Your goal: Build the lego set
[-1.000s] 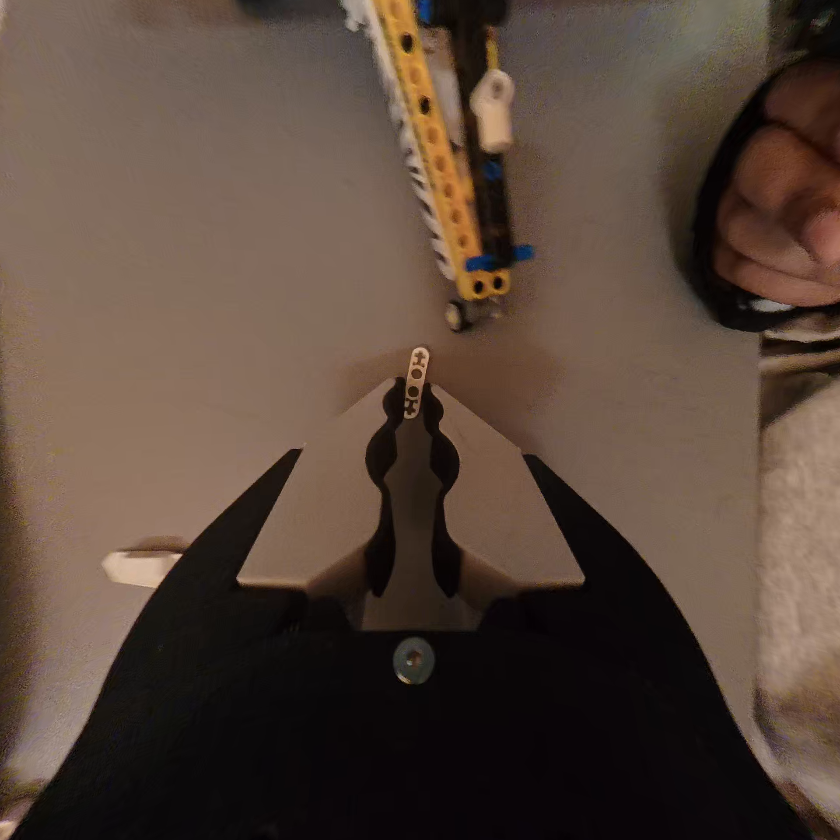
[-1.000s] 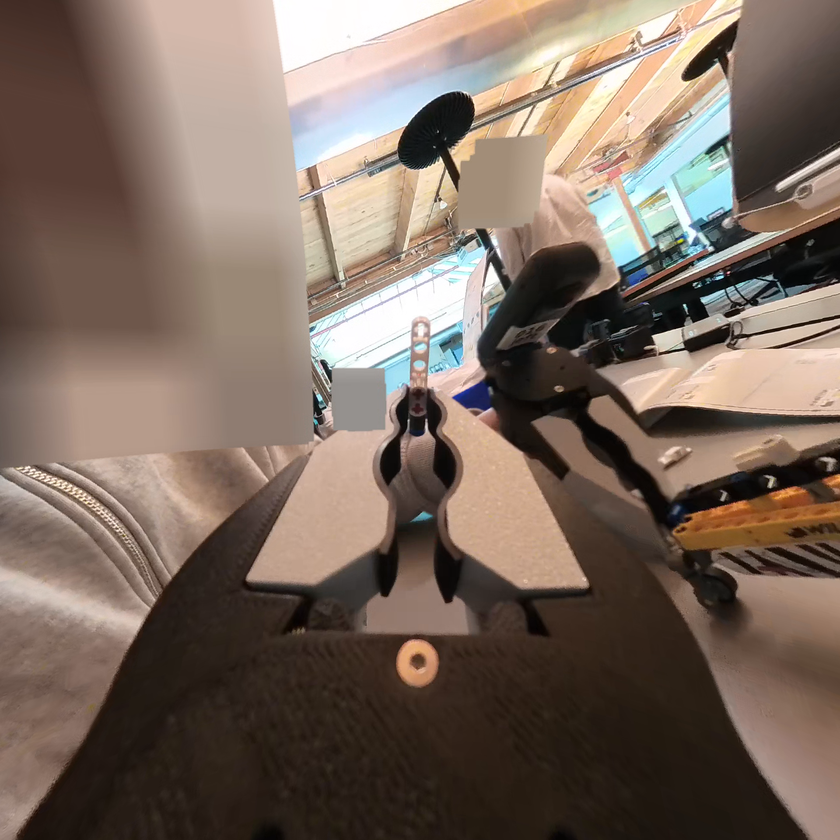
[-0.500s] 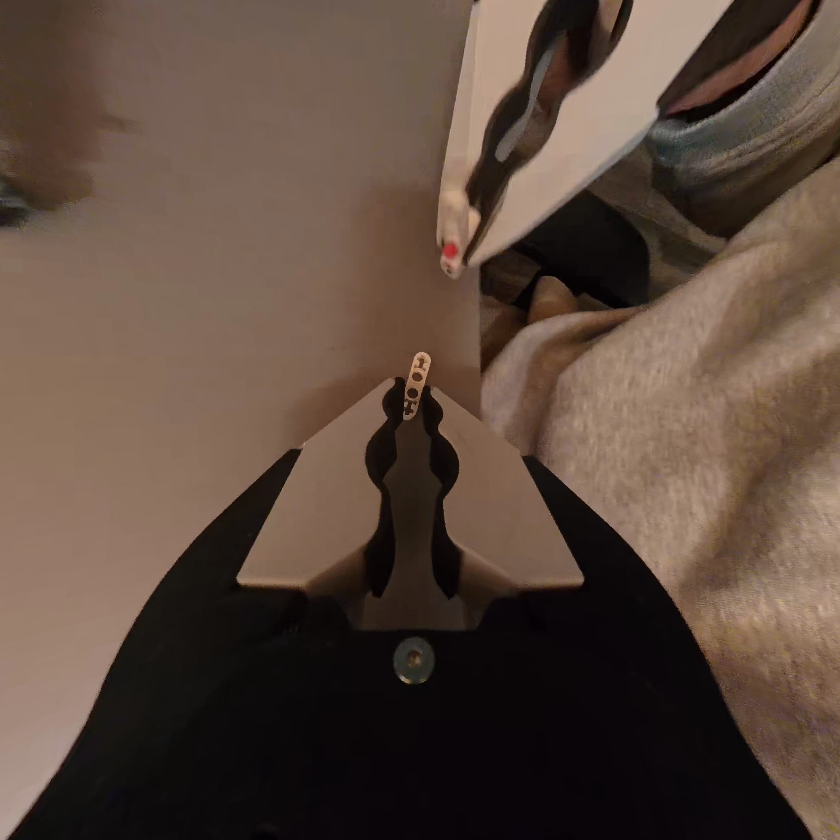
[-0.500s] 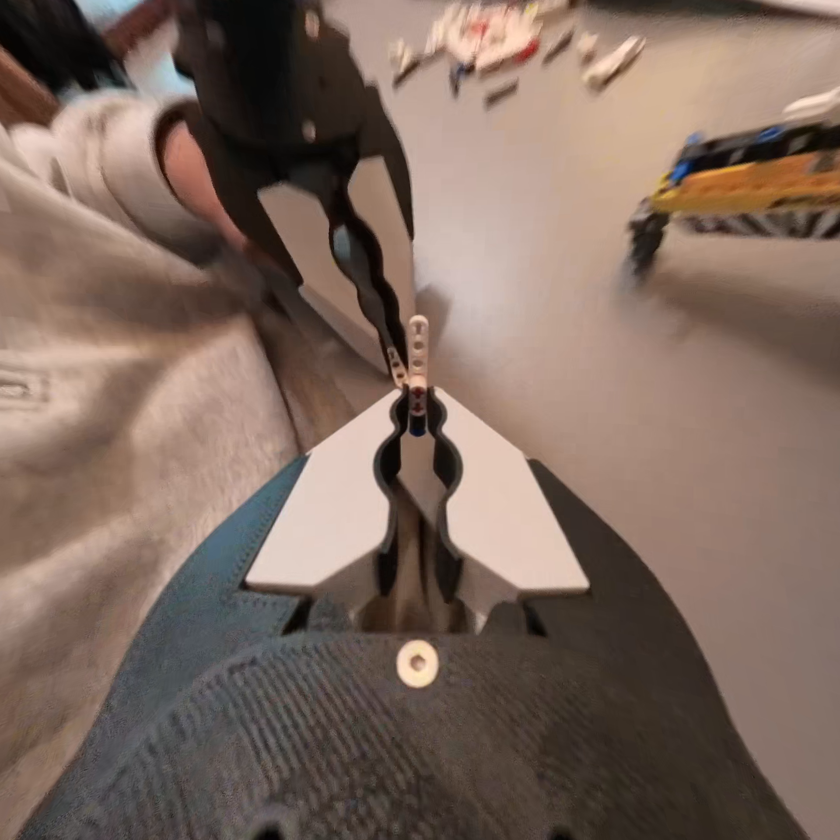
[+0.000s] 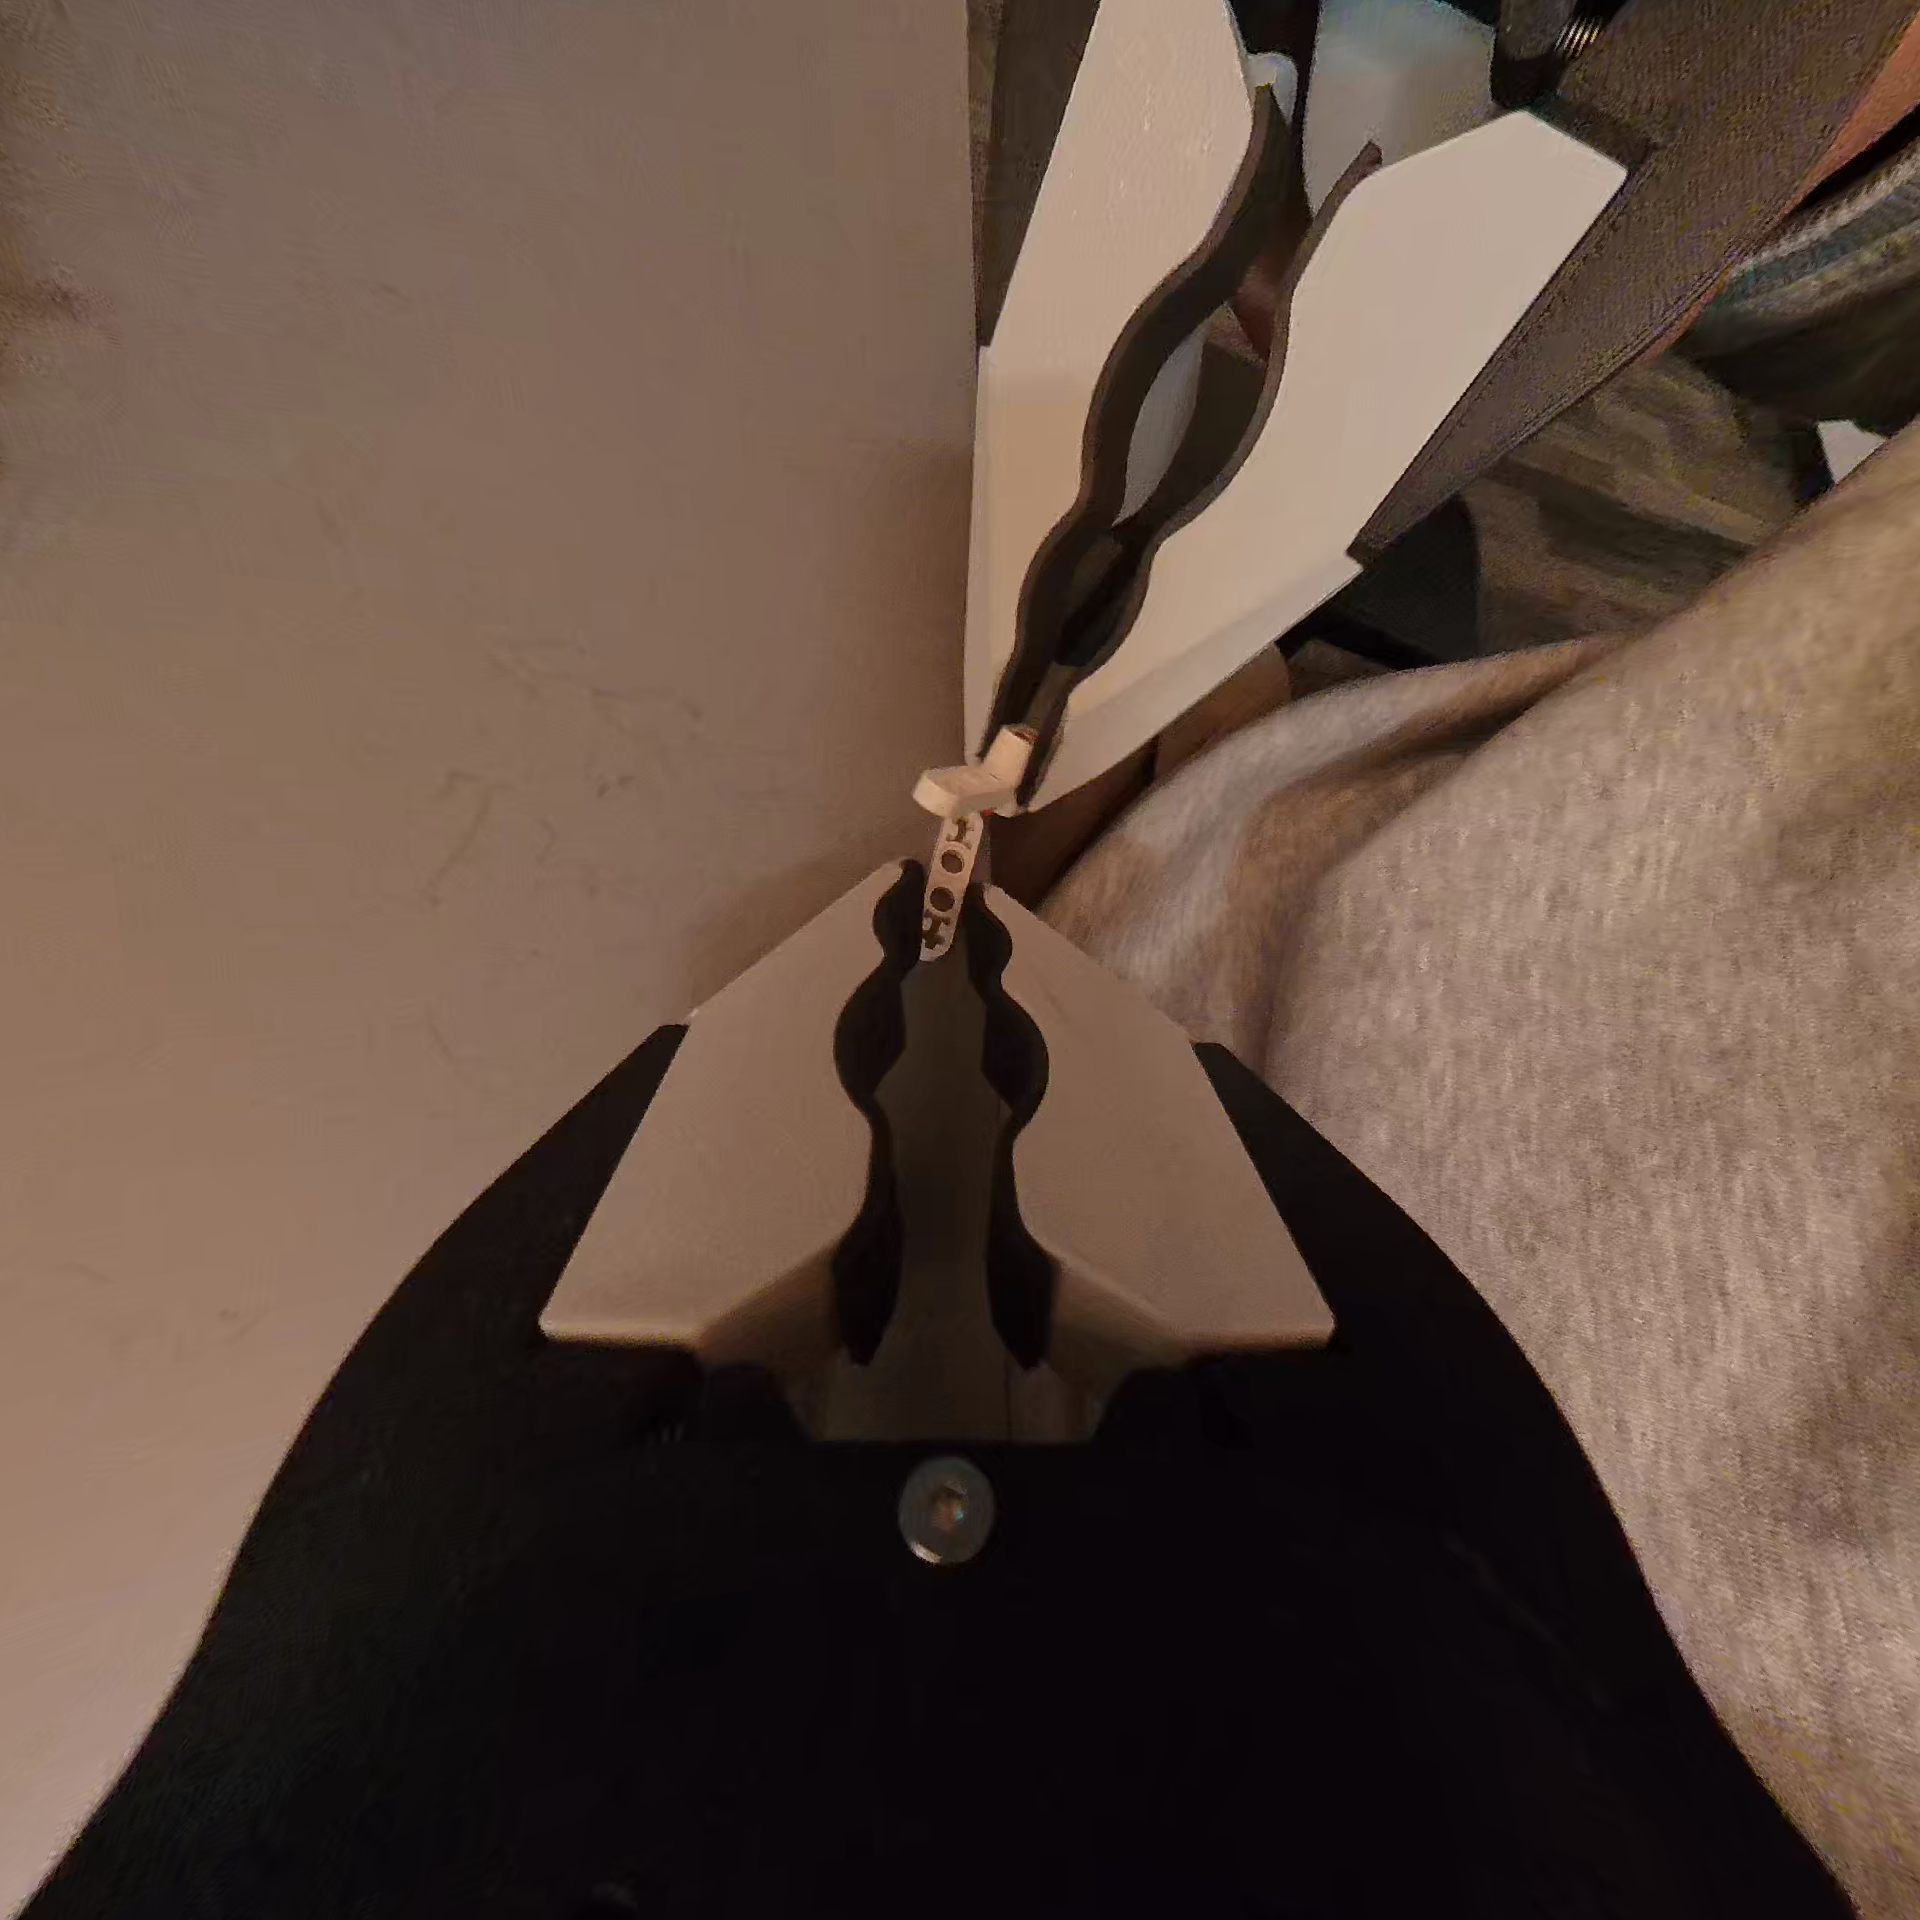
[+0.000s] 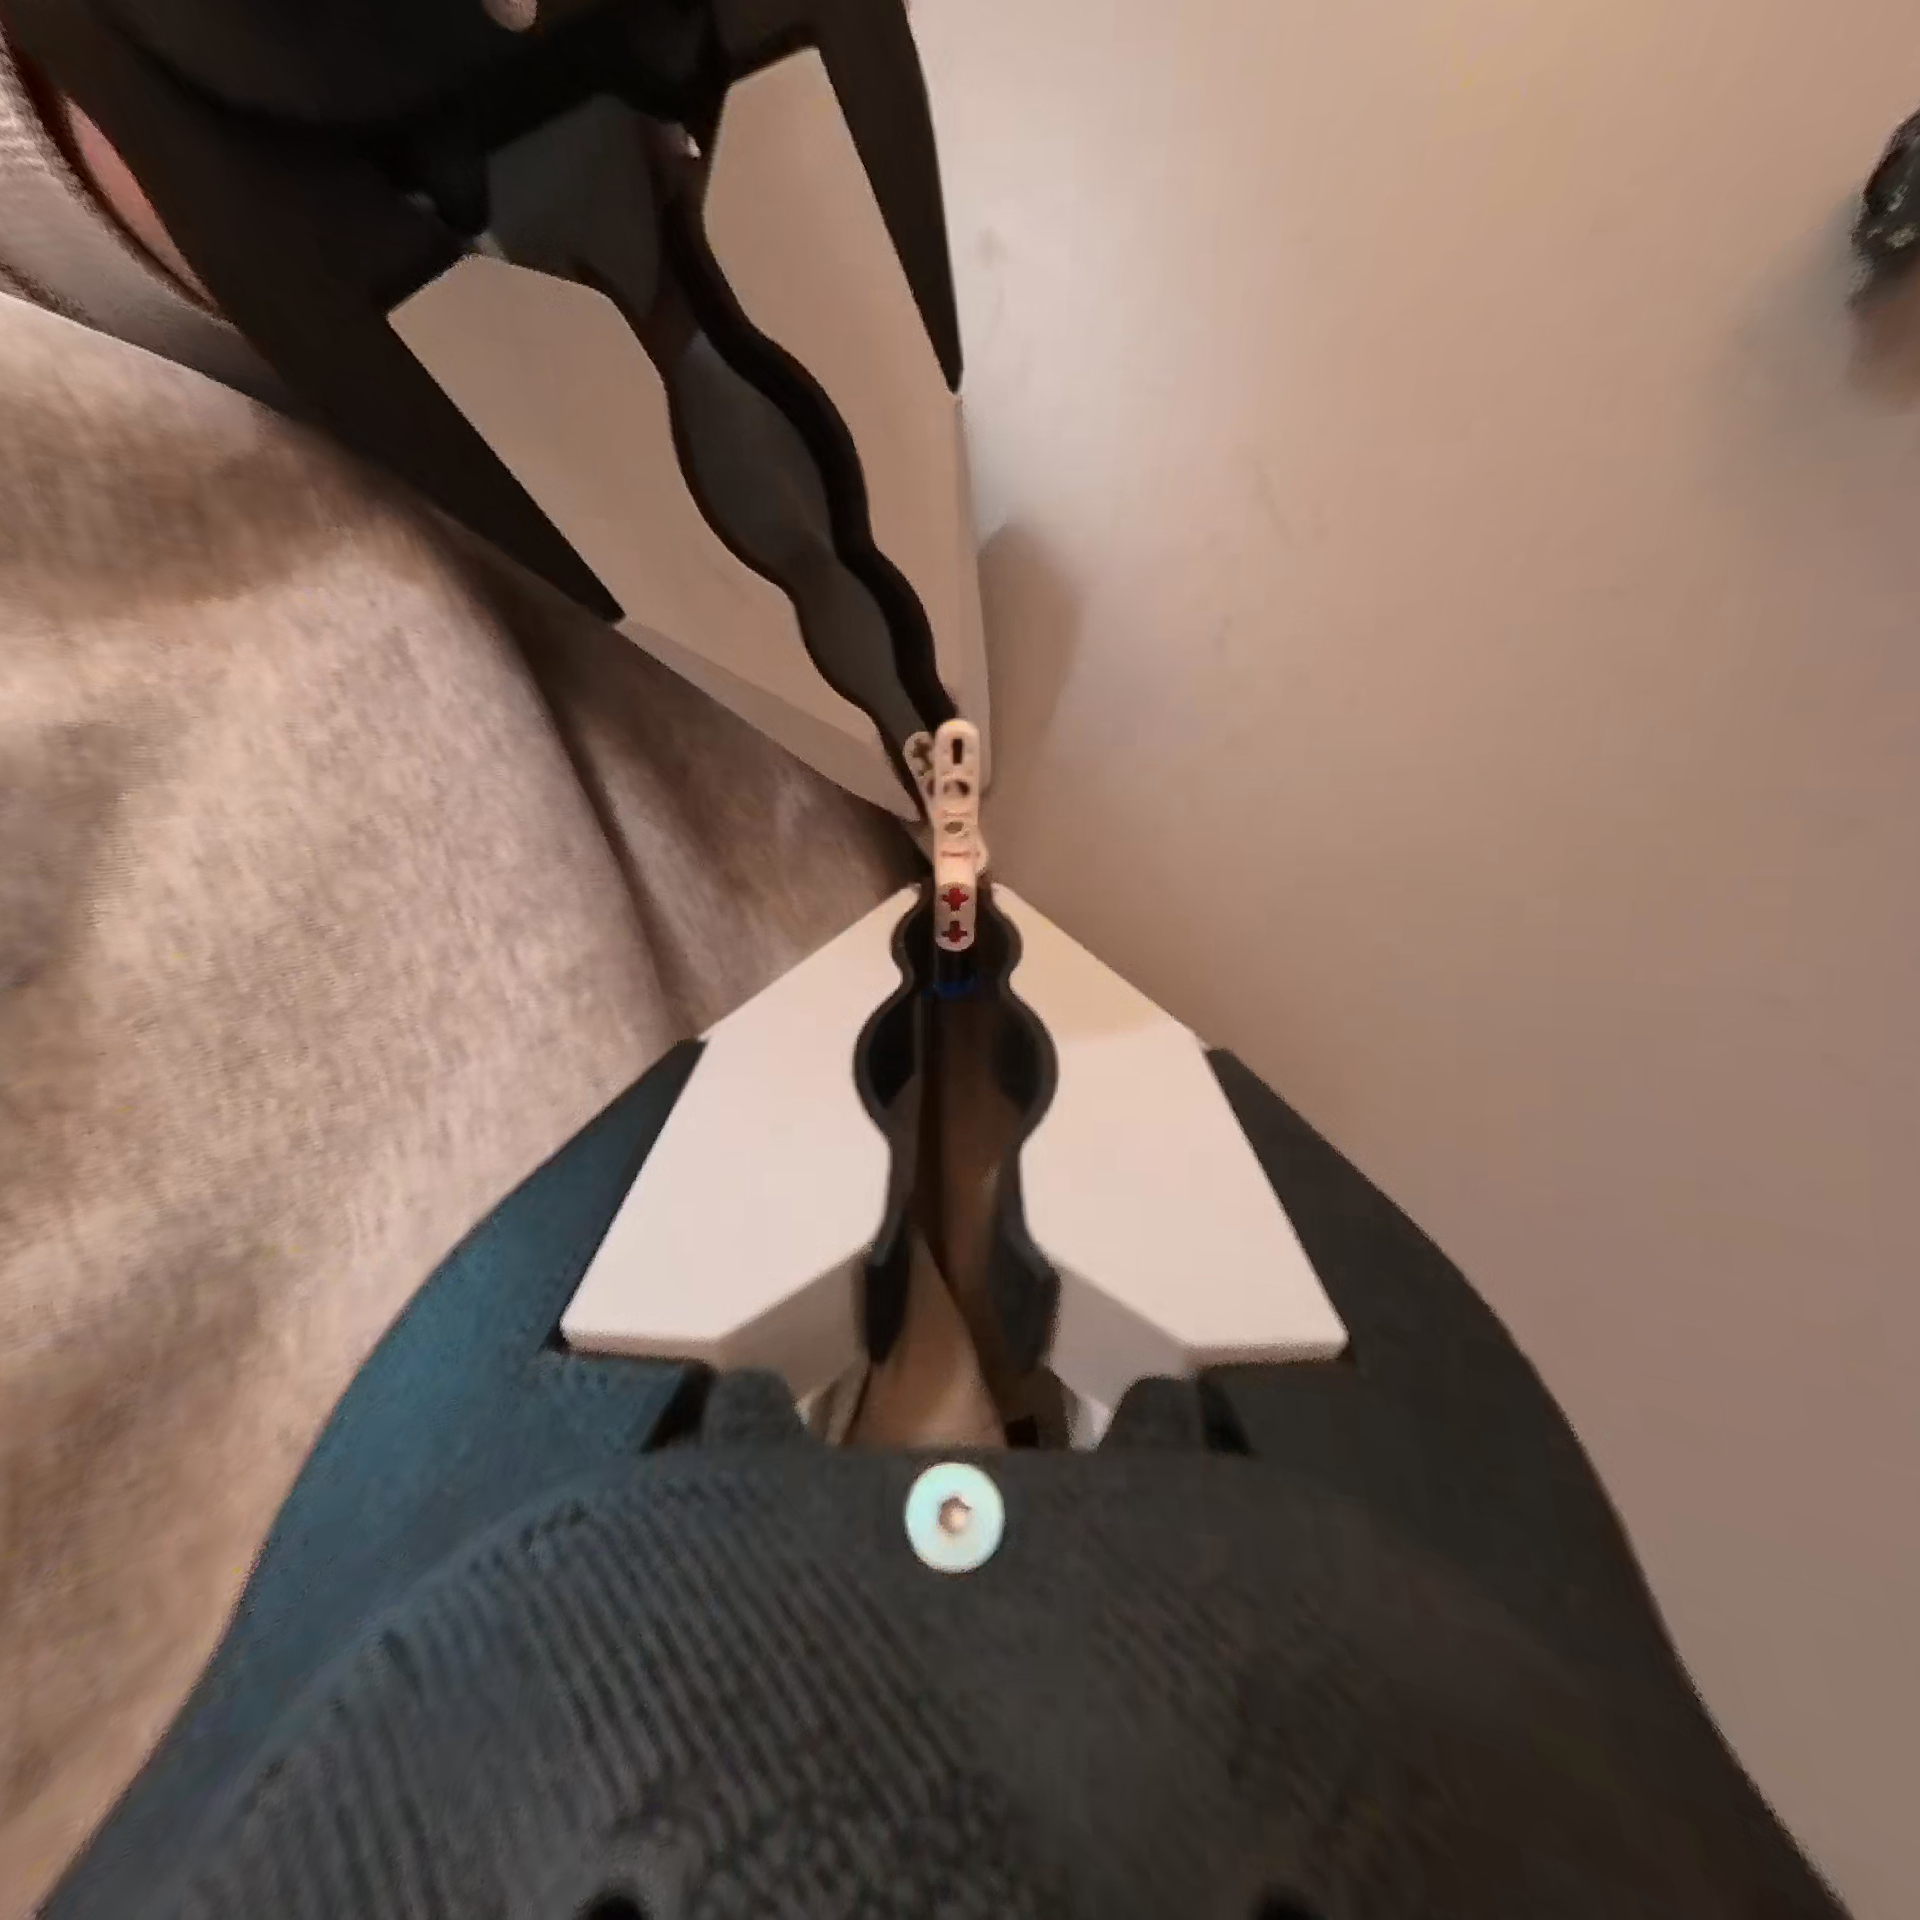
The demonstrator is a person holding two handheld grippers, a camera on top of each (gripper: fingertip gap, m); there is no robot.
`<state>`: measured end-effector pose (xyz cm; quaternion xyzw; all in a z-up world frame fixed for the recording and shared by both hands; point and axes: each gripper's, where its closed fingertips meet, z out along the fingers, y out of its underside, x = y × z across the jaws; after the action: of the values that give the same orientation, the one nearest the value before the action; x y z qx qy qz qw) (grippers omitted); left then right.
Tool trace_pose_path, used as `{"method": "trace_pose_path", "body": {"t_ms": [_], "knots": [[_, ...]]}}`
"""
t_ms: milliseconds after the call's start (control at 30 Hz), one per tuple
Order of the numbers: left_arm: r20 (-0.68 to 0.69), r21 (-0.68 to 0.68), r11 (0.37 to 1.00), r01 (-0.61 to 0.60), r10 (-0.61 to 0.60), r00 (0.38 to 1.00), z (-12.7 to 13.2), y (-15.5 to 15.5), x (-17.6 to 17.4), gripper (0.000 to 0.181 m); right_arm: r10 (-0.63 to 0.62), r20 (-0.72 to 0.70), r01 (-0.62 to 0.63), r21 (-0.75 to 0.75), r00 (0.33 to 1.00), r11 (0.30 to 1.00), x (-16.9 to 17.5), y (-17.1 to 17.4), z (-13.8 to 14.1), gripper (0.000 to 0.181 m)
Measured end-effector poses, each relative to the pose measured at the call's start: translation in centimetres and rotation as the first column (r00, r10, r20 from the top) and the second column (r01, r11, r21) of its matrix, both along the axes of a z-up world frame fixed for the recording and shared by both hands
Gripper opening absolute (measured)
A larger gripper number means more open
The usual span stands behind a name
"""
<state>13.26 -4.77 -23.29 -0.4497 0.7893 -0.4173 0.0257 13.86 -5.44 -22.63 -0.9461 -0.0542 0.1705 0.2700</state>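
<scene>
In the left wrist view the left gripper [image 5: 948, 914] is closed at its tips on a thin white beam [image 5: 951, 888] with round holes, which sticks forward and slightly right out of the pinch. The beam's far end meets a second white piece [image 5: 971, 781] held at the tip of the right gripper [image 5: 1013, 764], which comes down from the upper right with its jaws pressed together on that piece. The two parts touch, the second lying crosswise over the end of the beam, with a trace of red just beside it. The meeting point hangs over the near edge of the pale table [image 5: 468, 520]; to the right lies a grey sweatshirt [image 5: 1507, 1039]. In the right wrist view the right gripper [image 6: 954, 940] is likewise shut on its white piece [image 6: 956, 831], which carries red cross-shaped pins near the grip and something blue deeper between the fingers. It points straight ahead, and its far end overlaps the beam [image 6: 921, 764] held in the closed tip of the left gripper [image 6: 930, 748], which reaches in from the upper left. The table [image 6: 1455, 623] fills the right side, the sweatshirt [image 6: 312, 831] the left. A dark blurred object [image 6: 1886, 223] sits at the right edge; what it is cannot be told.
</scene>
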Motion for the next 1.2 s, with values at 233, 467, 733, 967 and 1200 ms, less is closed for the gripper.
{"method": "trace_pose_path", "body": {"t_ms": [233, 467, 733, 967, 1200], "knots": [[-0.013, -0.027, 1.000, -0.009, 0.008, 1.000, 0.1, 0.1, 0.1, 0.011, 0.015, 0.046, -0.012, -0.058, 0.999, 0.998, 0.3, 0.2, 0.0, 0.006], [0.008, 0.009, 0.998, -0.057, 0.057, 0.998, 0.0, 0.8, 0.5, 0.007, 0.110, 0.156, -0.089, -0.132, 0.982, 0.987, 0.8, 0.1, 0.2, 0.006], [0.017, -0.073, 0.986, -0.151, 0.152, 0.988, 0.9, 2.2, 1.0, 0.019, 0.280, 0.310, -0.222, -0.210, 0.908, 0.952, 2.5, 1.4, 0.1, 0.006], [0.062, -0.094, 0.977, -0.192, 0.198, 0.978, 2.0, 3.3, 0.4, 0.021, 0.364, 0.332, -0.279, -0.275, 0.870, 0.920, 2.9, 1.8, -0.8, 0.006], [0.030, -0.200, 0.962, -0.187, 0.197, 0.980, 2.3, 3.3, -0.6, 0.023, 0.306, 0.240, -0.253, -0.230, 0.921, 0.940, 2.3, 1.8, 0.0, 0.006]]}}
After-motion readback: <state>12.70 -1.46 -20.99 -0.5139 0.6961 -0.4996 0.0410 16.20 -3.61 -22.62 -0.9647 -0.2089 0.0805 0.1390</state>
